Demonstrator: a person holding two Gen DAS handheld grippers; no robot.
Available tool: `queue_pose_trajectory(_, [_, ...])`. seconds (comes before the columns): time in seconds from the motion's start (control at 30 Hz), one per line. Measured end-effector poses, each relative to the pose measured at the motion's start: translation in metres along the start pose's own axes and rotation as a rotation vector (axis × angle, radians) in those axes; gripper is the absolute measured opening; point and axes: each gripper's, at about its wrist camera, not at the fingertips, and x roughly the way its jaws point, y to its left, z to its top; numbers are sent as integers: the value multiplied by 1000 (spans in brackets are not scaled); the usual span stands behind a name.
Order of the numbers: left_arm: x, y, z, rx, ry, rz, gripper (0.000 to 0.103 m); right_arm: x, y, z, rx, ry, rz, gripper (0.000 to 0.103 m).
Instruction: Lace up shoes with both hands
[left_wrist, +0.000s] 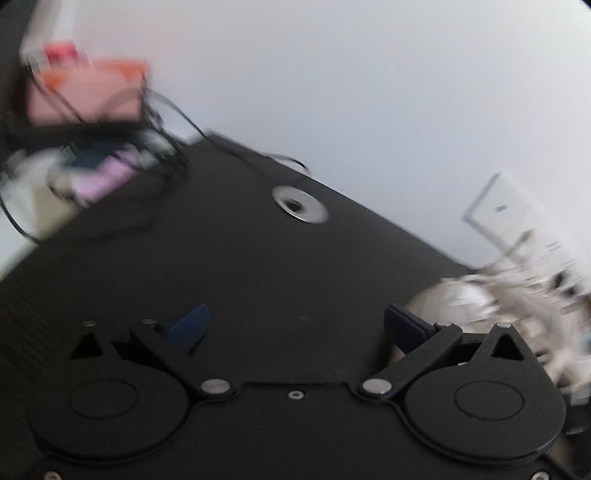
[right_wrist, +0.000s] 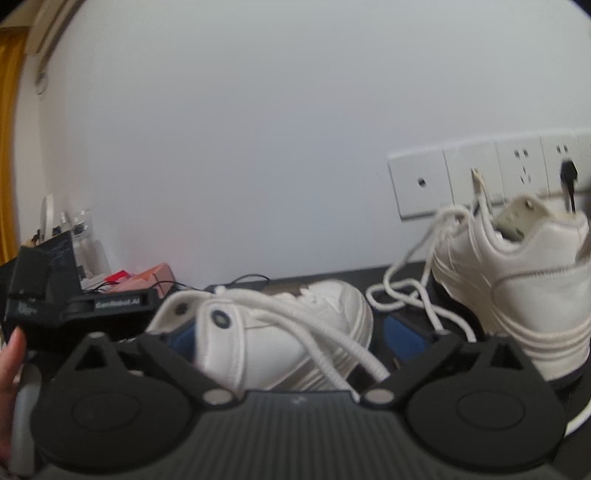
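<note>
Left hand-held gripper (left_wrist: 295, 326): jaws spread wide apart, nothing between the blue pads; it hangs over bare dark worktop (left_wrist: 258, 277). The left wrist view is motion-blurred.
Right hand-held gripper (right_wrist: 291, 334): jaws spread wide apart, not pressing on anything; the near white shoe (right_wrist: 266, 325) sits in the gap between them, its heel end toward the camera.
Near shoe's laces (right_wrist: 332, 343): loose white strands lie across the shoe's side and run down toward the gripper body; whether they touch a pad cannot be told.
Second white shoe (right_wrist: 517, 280): stands to the right of the near shoe, close to the wall, heel toward the camera, tongue raised.
Second shoe's laces (right_wrist: 413, 295): undone, looping down onto the worktop between the two shoes.
Shoe in the left wrist view: a blurred white shape (left_wrist: 498, 310) at the right edge, just beyond the right finger; details cannot be made out.
Person: part of a hand (right_wrist: 11, 376) at the left edge of the right wrist view.
Wall sockets (right_wrist: 480, 181): a row of white plates behind the second shoe, one with a black plug (right_wrist: 569, 173) in it.
Metal insert (left_wrist: 300, 204): a round silver fitting set in the worktop, well ahead of the left gripper.
Far clutter (left_wrist: 85, 92): pink and red boxes with black cables at the worktop's far left end.
</note>
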Motion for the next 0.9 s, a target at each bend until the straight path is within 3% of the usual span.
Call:
queue_pose_trajectory(0.1, [7,-19,-7,119,-15,164,103,7,-7,-1,70,54,26,102])
queue_pose_trajectory(0.23, [15,-27,-8,167,1,246,103,16,-19,-8,212,143,77,102])
queue_pose_trajectory(0.47, [15,-26,-9,165,2,251,103,24,-27,-15,324,177,141,102])
queue_pose_trajectory(0.9, [16,-28,-12,163,0,256,103,15,-23,-20,330,170,130,102])
